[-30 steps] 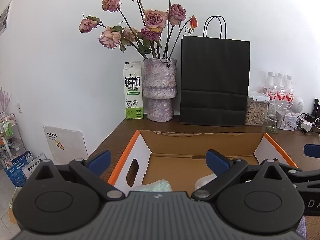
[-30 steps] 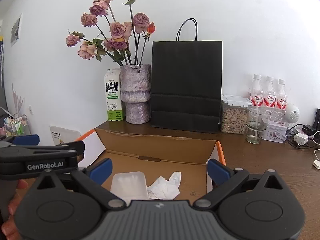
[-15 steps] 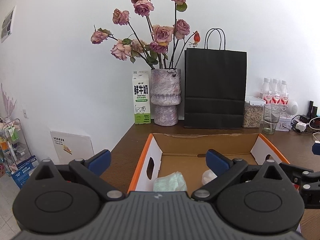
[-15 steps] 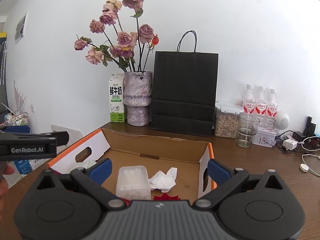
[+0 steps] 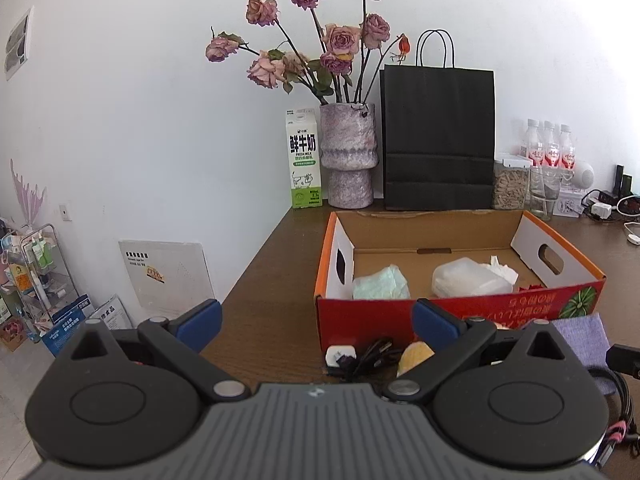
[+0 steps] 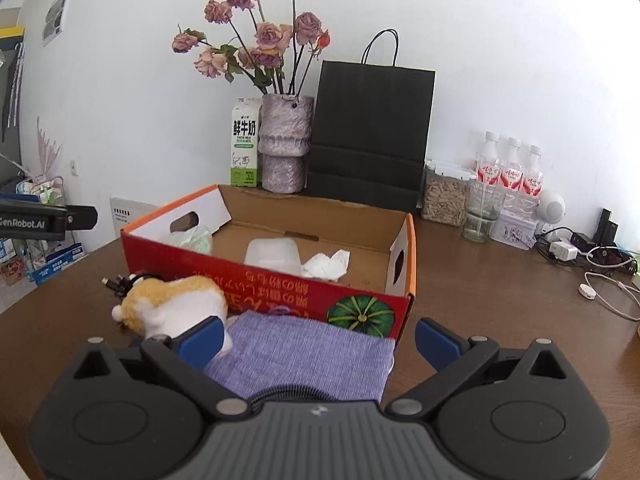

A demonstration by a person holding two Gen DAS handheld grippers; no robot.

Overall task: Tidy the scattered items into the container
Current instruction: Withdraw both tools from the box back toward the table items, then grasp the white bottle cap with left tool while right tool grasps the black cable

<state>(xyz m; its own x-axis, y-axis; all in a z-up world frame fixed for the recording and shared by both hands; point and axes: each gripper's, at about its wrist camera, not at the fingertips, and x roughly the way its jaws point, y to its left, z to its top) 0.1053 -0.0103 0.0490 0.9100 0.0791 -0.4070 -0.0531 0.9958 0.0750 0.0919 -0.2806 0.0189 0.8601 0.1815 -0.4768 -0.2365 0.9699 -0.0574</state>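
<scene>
A red and orange cardboard box (image 5: 460,312) (image 6: 280,280) stands open on the brown table. Inside lie a pale green bundle (image 5: 382,284) (image 6: 192,238), a white plastic tub (image 5: 468,278) (image 6: 274,256) and a crumpled tissue (image 5: 502,270) (image 6: 326,266). Before its front wall lie a white plug (image 5: 340,356) with a black cable (image 5: 372,356) (image 6: 120,282), a yellow-and-white plush toy (image 5: 414,354) (image 6: 172,308) and a purple cloth (image 5: 584,336) (image 6: 304,352). My left gripper (image 5: 316,322) is open above the plug and cable. My right gripper (image 6: 320,338) is open over the cloth.
Behind the box stand a milk carton (image 5: 303,158), a vase of dried roses (image 5: 348,156), a black paper bag (image 5: 438,140), a jar (image 6: 444,196), a glass (image 6: 480,216) and bottles (image 6: 510,168). Chargers and white cables (image 6: 600,280) lie at the right. The table edge (image 5: 240,280) drops off at the left.
Both grippers have drawn back from over the box toward the table's near side, bringing the plug, cable, plush toy and cloth into view. Both stay open.
</scene>
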